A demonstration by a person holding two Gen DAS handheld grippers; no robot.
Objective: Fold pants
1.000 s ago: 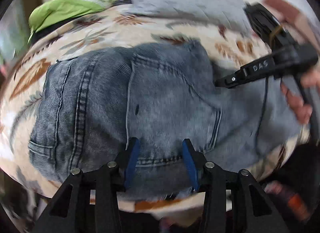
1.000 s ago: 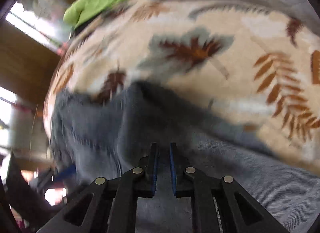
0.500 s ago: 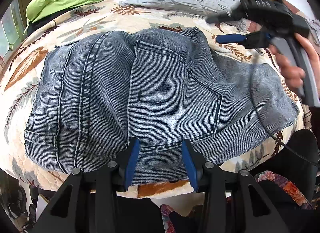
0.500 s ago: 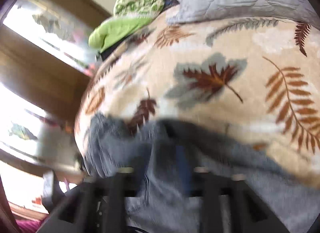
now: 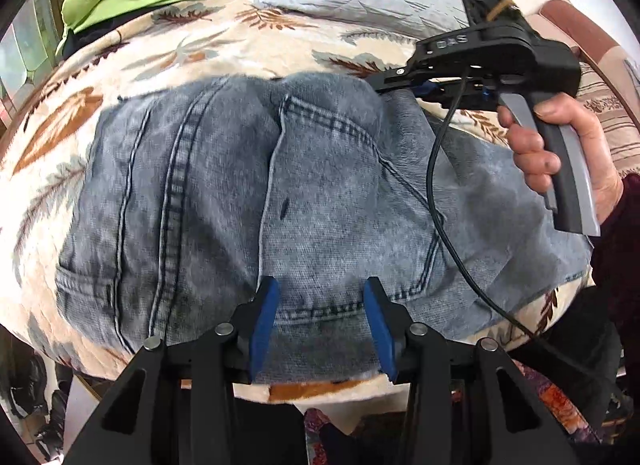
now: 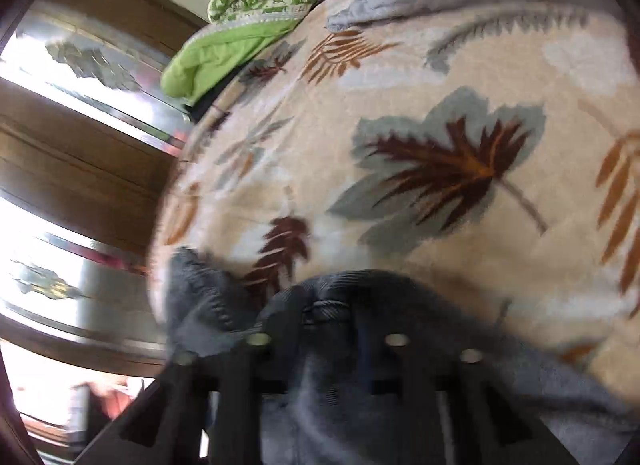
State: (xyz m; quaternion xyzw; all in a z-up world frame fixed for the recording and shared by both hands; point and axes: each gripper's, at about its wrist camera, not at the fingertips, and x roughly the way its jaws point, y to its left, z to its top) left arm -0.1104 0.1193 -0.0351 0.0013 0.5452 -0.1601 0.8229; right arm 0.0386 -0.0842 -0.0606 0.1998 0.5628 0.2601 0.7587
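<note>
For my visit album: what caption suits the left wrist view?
Open left gripper hovers over folded jeans on a leaf-print blanket while the right gripper reaches their far edge.

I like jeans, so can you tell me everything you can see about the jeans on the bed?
The jeans are faded blue-grey denim with dark stitched seams, a back pocket and a belt loop. They lie folded in a bundle on the leaf-patterned blanket, the waistband near the bed's front edge. The left gripper hangs open over the waistband. The right gripper is at the far edge, where the cloth bunches up; its own view is too blurred to show if it pinches the denim.
</note>
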